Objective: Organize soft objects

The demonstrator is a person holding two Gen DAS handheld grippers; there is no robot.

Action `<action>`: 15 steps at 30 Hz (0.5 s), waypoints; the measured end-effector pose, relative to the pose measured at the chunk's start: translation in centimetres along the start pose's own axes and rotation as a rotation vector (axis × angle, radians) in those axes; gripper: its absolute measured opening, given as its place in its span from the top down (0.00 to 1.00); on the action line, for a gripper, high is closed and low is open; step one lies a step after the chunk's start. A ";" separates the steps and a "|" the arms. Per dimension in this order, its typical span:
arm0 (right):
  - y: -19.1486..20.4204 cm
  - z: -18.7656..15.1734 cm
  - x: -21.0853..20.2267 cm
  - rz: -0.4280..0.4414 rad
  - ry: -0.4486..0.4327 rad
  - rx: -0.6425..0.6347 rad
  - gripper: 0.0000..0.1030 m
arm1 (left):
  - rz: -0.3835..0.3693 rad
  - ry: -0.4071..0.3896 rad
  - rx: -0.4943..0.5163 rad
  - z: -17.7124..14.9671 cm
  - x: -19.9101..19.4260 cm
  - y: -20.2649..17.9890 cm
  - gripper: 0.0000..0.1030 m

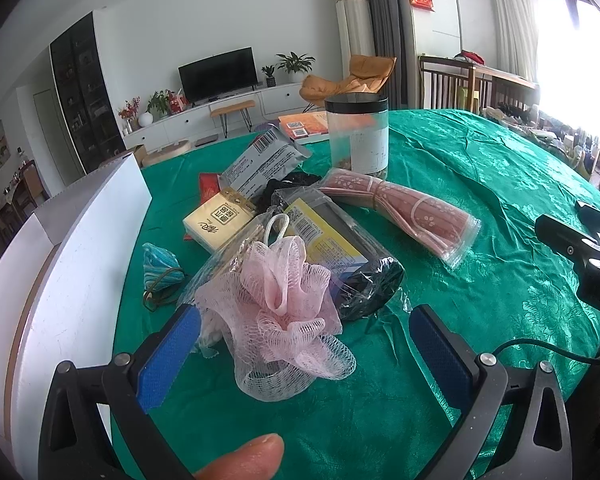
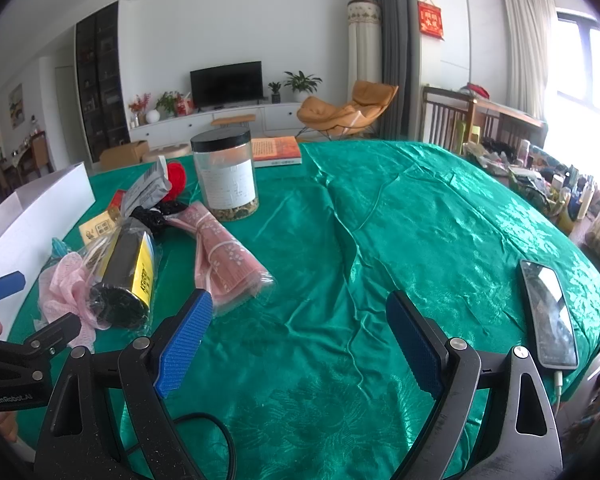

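Left wrist view, left gripper (image 1: 304, 340) jaws apart around frilly pink mesh pouf (image 1: 284, 300), right gripper (image 2: 300, 336) jaws apart over glossy green cloth (image 2: 380, 240)

- A home's living room is surrounding me: a television (image 2: 226, 84) is sitting on a white cabinet (image 2: 220, 122).
- An orange lounge chair (image 2: 346, 110) and houseplants (image 2: 302, 80) are standing nearby.

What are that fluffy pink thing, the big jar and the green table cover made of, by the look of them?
The pink bath puff looks like gathered nylon-type netting: open mesh holes, ruffled folds, a white cord loop. The jar seems clear plastic or glass, I cannot tell which, with a matte black lid and a white paper label. The green tablecloth looks like satin-type woven fabric: glossy sheen, soft creases, a tone-on-tone floral pattern.
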State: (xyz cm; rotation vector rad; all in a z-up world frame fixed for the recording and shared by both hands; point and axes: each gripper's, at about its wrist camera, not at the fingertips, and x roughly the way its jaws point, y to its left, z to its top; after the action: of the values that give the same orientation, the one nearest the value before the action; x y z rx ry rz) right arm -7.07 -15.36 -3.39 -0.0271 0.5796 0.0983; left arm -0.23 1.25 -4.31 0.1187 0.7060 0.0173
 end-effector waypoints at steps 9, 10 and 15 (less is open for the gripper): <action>-0.1 0.0 0.0 0.001 0.001 0.000 0.12 | 0.002 0.005 0.000 -0.1 0.2 0.0 0.00; -0.1 0.0 0.0 0.001 0.001 0.000 0.12 | 0.002 0.006 0.000 -0.1 0.2 0.1 0.00; -0.1 0.0 0.0 0.002 0.001 0.002 0.12 | 0.004 0.008 0.003 -0.2 0.4 0.0 0.00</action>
State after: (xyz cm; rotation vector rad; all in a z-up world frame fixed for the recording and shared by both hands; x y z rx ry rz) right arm -7.05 -15.44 -3.38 -0.0250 0.5809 0.0994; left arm -0.08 1.27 -4.69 0.1225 0.7142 0.0203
